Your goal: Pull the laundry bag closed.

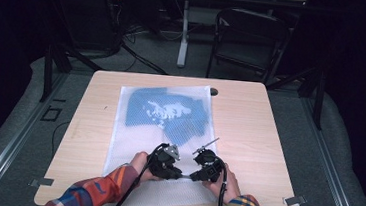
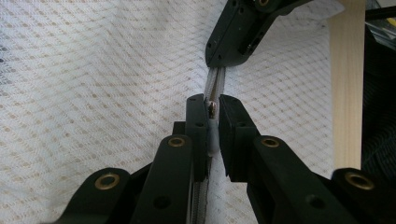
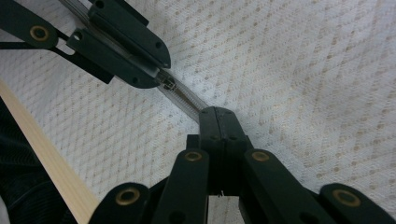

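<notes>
In the high view, both grippers meet over the near edge of the white mesh bag (image 1: 159, 146) on the table (image 1: 263, 140). In the left gripper view, the left gripper (image 2: 212, 109) pinches what looks like the zipper pull (image 2: 211, 108). In the right gripper view, the right gripper (image 3: 218, 113) is clamped on the zipper tape (image 3: 187, 100).

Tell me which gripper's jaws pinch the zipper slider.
The left gripper: the small metal slider sits between its jaws. The right gripper clamps only the zipper tape farther along.
</notes>
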{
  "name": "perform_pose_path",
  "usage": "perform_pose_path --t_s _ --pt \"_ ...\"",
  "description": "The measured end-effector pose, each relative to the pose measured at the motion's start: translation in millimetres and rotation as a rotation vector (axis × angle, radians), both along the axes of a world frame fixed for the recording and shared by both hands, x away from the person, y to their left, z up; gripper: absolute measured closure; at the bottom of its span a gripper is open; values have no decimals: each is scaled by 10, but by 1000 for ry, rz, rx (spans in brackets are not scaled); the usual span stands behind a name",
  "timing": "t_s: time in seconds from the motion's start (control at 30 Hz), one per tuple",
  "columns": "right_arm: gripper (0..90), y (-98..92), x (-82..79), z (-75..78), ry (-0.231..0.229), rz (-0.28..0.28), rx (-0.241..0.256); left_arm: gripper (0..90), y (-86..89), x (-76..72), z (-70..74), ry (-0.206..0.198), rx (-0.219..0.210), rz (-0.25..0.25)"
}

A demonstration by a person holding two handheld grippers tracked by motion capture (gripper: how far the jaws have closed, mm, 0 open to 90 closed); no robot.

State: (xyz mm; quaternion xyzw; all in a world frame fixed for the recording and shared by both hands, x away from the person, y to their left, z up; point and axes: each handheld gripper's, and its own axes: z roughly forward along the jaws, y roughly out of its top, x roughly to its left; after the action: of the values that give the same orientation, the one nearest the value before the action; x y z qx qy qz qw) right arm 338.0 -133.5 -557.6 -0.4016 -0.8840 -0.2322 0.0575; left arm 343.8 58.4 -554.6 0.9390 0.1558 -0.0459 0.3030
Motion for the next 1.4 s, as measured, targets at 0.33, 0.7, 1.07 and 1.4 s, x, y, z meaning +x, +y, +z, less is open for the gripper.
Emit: perform_pose_path --t_s 0.33,0.7,1.07,1.4 --pt "900 4 -11 1 -14 9 -5 831 42 -5 13 8 1 -2" --pt "900 -1 -5 2 -12 17 -5 830 119 4 33 14 1 0" --pt "900 3 -7 6 -9 18 -9 831 226 -6 50 15 16 13" --pt "900 6 -11 3 -15 13 -7 831 308 -11 64 19 27 21"
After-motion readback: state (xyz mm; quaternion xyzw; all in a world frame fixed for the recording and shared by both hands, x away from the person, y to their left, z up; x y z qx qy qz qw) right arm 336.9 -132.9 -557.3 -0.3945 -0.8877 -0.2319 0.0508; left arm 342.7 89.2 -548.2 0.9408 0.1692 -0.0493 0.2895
